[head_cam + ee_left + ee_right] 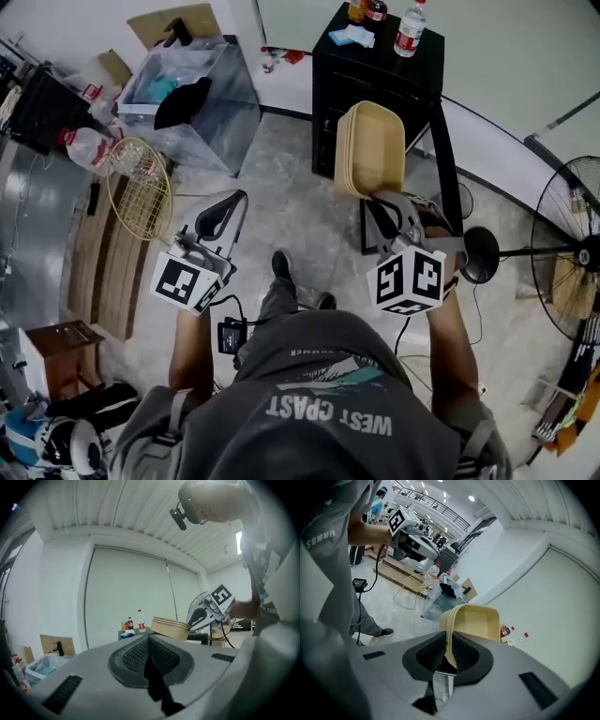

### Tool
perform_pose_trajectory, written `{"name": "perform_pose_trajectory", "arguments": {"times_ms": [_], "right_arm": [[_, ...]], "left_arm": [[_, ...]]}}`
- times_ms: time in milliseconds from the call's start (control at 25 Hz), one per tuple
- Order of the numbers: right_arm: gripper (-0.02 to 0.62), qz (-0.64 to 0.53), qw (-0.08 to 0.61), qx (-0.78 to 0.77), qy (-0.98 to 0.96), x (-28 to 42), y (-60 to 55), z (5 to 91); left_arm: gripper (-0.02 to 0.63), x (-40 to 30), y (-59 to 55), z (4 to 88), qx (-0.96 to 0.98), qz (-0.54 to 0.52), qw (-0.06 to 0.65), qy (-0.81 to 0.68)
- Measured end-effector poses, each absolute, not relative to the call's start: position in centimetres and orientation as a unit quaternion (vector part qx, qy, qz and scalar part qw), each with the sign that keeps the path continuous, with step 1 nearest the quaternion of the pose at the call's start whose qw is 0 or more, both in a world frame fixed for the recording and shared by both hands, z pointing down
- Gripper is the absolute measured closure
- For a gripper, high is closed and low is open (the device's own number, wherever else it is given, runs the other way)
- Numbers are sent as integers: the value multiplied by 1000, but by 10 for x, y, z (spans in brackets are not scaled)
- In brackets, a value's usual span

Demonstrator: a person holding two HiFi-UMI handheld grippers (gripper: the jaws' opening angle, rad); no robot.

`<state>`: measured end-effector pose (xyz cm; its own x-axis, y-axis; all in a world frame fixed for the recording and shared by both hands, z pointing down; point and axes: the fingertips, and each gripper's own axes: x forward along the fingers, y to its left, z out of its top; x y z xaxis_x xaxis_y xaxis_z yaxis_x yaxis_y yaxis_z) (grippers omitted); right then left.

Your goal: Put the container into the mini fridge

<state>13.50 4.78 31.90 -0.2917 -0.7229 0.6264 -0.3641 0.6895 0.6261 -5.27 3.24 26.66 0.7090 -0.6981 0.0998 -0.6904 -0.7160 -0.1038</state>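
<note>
A beige rectangular container (370, 150) hangs tilted on its side, and my right gripper (384, 202) is shut on its rim. In the right gripper view the rim of the container (471, 623) is pinched between the black pads of the right gripper (449, 653). The container sits just in front of the black mini fridge (375, 75); a thin black panel (446, 159), seemingly its door, stands out on the right. My left gripper (220, 216) is held to the left, apart from both; its jaws (151, 656) are shut with nothing between them.
Bottles (409, 28) and a blue cloth stand on the fridge top. A clear plastic bin (187, 94) and a wire basket (141, 192) lie to the left. A standing fan (572, 253) and a round black base (480, 255) are on the right, a wooden stool (61, 347) at lower left.
</note>
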Motion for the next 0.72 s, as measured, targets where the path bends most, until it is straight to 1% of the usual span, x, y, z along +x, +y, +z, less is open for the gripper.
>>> {"name": "perform_pose_trajectory", "arguments": {"times_ms": [280, 720], "right_arm": [[538, -166, 494, 376, -766, 131, -3, 325], [538, -152, 522, 393, -742, 101, -75, 340]], "left_arm": [[589, -50, -38, 269, -941, -55, 33, 333], [589, -88, -121, 276, -952, -41, 23, 301]]}}
